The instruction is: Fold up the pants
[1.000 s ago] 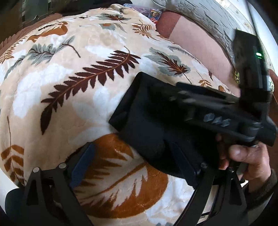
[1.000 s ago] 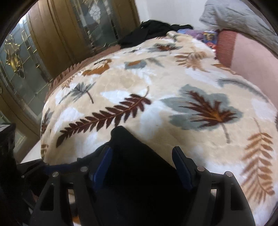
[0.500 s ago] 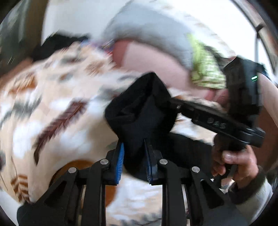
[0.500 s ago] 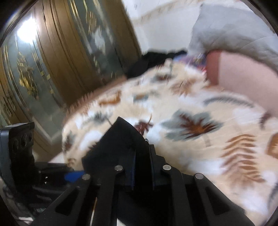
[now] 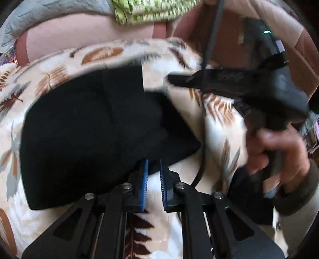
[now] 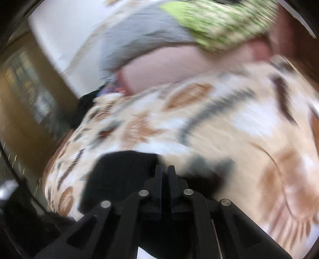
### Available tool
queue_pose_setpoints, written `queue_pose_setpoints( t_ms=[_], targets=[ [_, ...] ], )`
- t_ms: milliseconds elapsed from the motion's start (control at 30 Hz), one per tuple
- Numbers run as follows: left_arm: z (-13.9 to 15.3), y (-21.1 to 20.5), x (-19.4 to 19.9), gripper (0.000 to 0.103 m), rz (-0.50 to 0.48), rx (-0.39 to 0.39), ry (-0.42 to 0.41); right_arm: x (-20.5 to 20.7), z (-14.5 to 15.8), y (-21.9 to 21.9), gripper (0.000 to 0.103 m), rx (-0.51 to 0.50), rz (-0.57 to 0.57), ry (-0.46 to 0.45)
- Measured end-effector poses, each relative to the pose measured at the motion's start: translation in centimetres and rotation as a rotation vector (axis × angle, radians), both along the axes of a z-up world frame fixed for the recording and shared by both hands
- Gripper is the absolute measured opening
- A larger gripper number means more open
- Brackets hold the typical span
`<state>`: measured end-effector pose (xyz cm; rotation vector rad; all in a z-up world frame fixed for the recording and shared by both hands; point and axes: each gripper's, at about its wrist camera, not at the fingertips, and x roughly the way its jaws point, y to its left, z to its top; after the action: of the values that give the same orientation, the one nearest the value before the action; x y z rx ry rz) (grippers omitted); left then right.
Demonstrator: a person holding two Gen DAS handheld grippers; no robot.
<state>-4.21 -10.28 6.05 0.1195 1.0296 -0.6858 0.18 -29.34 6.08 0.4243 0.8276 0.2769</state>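
The black pants [image 5: 95,129] lie folded in a broad dark patch on the leaf-print blanket [image 5: 217,123]. My left gripper [image 5: 153,165] is nearly closed, its blue pads pinching the near edge of the pants. My right gripper [image 6: 165,169] is shut, its tips at the near edge of the pants [image 6: 123,171]; the view is blurred by motion, so I cannot tell if cloth is between them. In the left wrist view the right gripper [image 5: 173,78] reaches in from the right, apart from the pants, held by a hand [image 5: 279,151].
A pink pillow [image 5: 79,41], a grey quilt [image 5: 39,12] and a green patterned cloth [image 5: 151,10] lie at the head of the bed. A wooden door [image 6: 26,99] stands at the left in the right wrist view. A cable [image 5: 205,119] hangs over the blanket.
Both grippers went from open to shut on the pants, lifted them, and swung toward the pillows. Now the pants lie spread on the blanket again and the right gripper has moved away right.
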Motion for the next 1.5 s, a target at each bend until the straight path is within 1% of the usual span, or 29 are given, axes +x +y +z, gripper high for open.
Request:
queue_pose_setpoints(
  t_ms=[33,67,100,133,167,200,233,300,333,400,433,467,500,567,667,700,733,767,800,900,967,1033,1067,1133,1200,1300,1367,1433,1500],
  targets=[
    [0.7,0.6,-0.3,0.010,0.000,-0.011,-0.014,-0.8,0.2,-0.7,0.013,0.011,-0.009,-0.014],
    [1.5,1.3,-0.6,0.011,0.002,-0.022,-0.036,-1.6,0.4,-1.1,0.023,0.023,-0.008,-0.031],
    [2.3,2.1,-0.9,0.012,0.009,-0.026,-0.064,-2.0,0.7,-1.3,0.039,0.035,-0.004,-0.041],
    [3.5,3.2,-0.8,0.018,0.030,-0.024,-0.102,-2.5,0.9,-1.5,0.048,0.049,0.004,-0.049],
    [4.2,4.1,-0.7,0.030,0.048,-0.024,-0.127,-2.6,1.0,-1.1,0.061,0.064,0.015,-0.059],
    [4.9,5.3,-0.3,0.038,0.077,-0.027,-0.154,-2.6,1.1,-0.4,0.063,0.086,0.035,-0.073],
    [5.5,6.2,0.2,0.050,0.110,-0.030,-0.179,-2.6,0.9,-0.1,0.063,0.098,0.046,-0.076],
    [6.2,8.1,1.2,0.053,0.176,-0.030,-0.218,-1.4,-0.1,1.7,0.065,0.108,0.072,-0.047],
    [6.1,9.1,1.9,0.053,0.213,-0.016,-0.216,-0.8,-0.7,2.6,0.066,0.103,0.079,-0.022],
    [5.6,10.4,2.9,0.053,0.254,-0.020,-0.197,0.7,-2.5,4.7,0.066,0.103,0.109,0.051],
    [5.2,11.2,3.3,0.053,0.278,-0.025,-0.186,1.1,-3.3,5.6,0.062,0.097,0.122,0.083],
    [4.9,11.4,3.5,0.053,0.290,-0.021,-0.181,1.2,-3.6,6.1,0.043,0.086,0.126,0.098],
    [4.7,11.6,3.5,0.053,0.297,-0.014,-0.178,1.0,-3.2,6.8,0.019,0.064,0.133,0.092],
    [4.4,11.7,3.4,0.053,0.299,-0.008,-0.178,-0.2,-1.7,6.8,0.010,0.067,0.138,0.042],
    [4.7,11.1,3.2,0.053,0.290,-0.026,-0.194,-2.6,1.9,5.6,0.009,0.057,0.132,-0.045],
    [4.9,10.7,3.1,0.053,0.284,-0.031,-0.195,-3.4,2.9,4.8,0.009,0.036,0.114,-0.061],
    [4.8,10.1,3.2,0.057,0.275,-0.033,-0.193,-3.7,3.0,4.3,0.009,0.031,0.102,-0.057],
    [4.5,9.5,3.2,0.061,0.266,-0.031,-0.189,-4.0,2.7,3.7,0.009,0.024,0.083,-0.040],
    [4.0,8.9,3.3,0.062,0.255,-0.026,-0.183,-4.0,1.9,3.3,0.009,0.011,0.064,-0.010],
    [1.0,6.8,4.2,0.062,0.236,0.053,-0.123,-3.4,-2.0,3.0,0.010,-0.036,0.017,0.094],
    [-0.2,6.1,4.1,0.062,0.234,0.107,-0.142,-3.7,-2.8,2.7,0.010,-0.014,-0.007,0.100],
    [0.1,5.9,3.7,0.063,0.221,0.126,-0.168,-4.0,-2.1,2.7,0.011,-0.023,-0.006,0.083],
    [0.3,6.0,3.8,0.063,0.217,0.128,-0.164,-4.2,-1.5,2.7,0.017,-0.046,-0.005,0.076],
    [1.1,6.3,4.0,0.063,0.221,0.111,-0.159,-4.3,0.1,2.7,0.017,-0.081,-0.019,0.047],
    [1.8,6.6,4.5,0.064,0.240,0.085,-0.170,-4.5,1.5,2.7,0.019,-0.067,-0.011,-0.005],
    [2.3,6.2,5.7,0.066,0.245,0.088,-0.174,-4.1,2.6,3.6,0.020,-0.063,0.024,-0.052],
    [2.1,5.8,6.5,0.066,0.251,0.102,-0.180,-3.1,2.5,4.6,0.020,-0.076,0.037,-0.061],
    [1.6,5.4,7.6,0.066,0.263,0.112,-0.163,-1.8,1.9,5.1,0.020,-0.077,0.037,-0.058],
    [0.9,5.1,8.4,0.066,0.273,0.113,-0.129,-0.5,0.6,5.1,0.020,-0.088,0.026,-0.018]
  ],
)
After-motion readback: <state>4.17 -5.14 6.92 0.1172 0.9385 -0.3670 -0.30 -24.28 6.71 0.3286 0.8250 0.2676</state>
